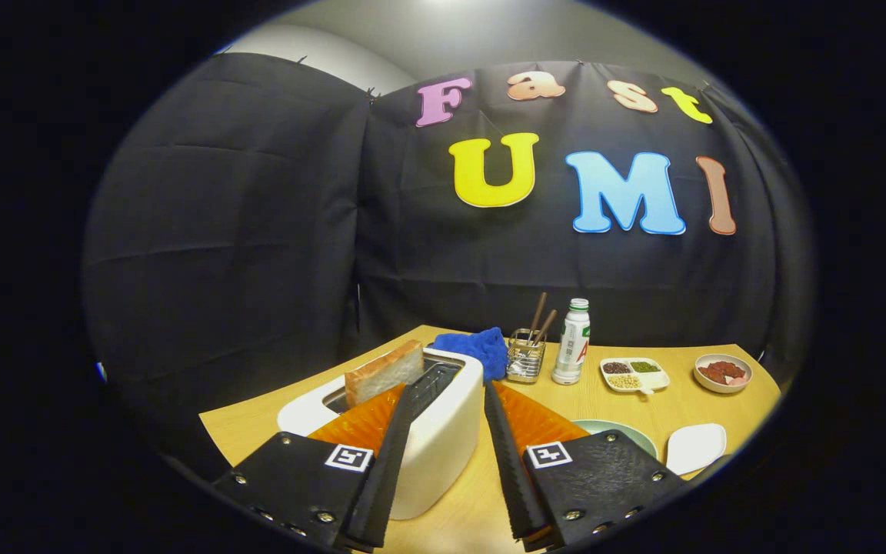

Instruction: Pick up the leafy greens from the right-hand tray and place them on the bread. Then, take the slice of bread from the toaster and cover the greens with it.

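On the wooden table [604, 400], just ahead of my fingers, stands the toaster [428, 446], with a slice of bread [384, 372] poking up from its far slot, tilted a little. My gripper [447, 400] hangs over the toaster's near right corner, fingers spread wide with nothing between them but the toaster's edge; it has hold of nothing. I judge I'm somewhere around the bread-fetching part, but I can't see the greens or the base slice from here, so I can't say how far along things are.

Risks as I see them: the slice leans and is thin, so a pinch off-centre could tear it or push it back into the slot. A finger could also catch on the toaster and nudge it across the smooth tabletop. A plate [643, 435] and a small white tray [695, 448] sit beside my right finger, close enough to clip on a swing.

Further back are a blue cloth [481, 348], a chopstick holder [526, 358], a bottle [572, 342], a divided dish [635, 375] and a bowl [723, 372]. Black cloth walls close the booth behind.
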